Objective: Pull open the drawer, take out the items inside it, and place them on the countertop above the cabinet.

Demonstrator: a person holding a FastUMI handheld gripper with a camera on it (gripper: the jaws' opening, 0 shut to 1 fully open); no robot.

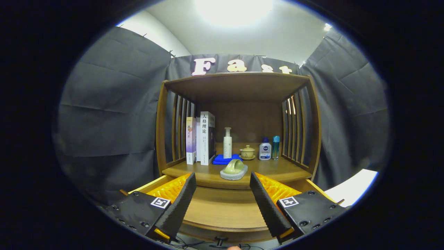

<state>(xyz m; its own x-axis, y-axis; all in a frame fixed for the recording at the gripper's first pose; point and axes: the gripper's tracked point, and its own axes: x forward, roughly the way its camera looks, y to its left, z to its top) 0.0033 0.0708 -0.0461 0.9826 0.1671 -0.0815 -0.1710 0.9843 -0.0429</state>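
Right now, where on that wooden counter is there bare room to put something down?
Bare wood lies along the countertop's front edge, either side of the green scoop on its grey base. Behind it, books, blue cloth, pump bottle, teacup and two bottles crowd the back. The hand-held gripper is open.

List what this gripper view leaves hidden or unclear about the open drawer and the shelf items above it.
- Drawer: gripper view; its front corners lie behind the two open fingers, so any contents there are hidden.
- Drawer knob: cut off below the fingers.
- Blue cloth: partly behind the pump bottle and the green object.
- Two small bottles: too small to identify contents.
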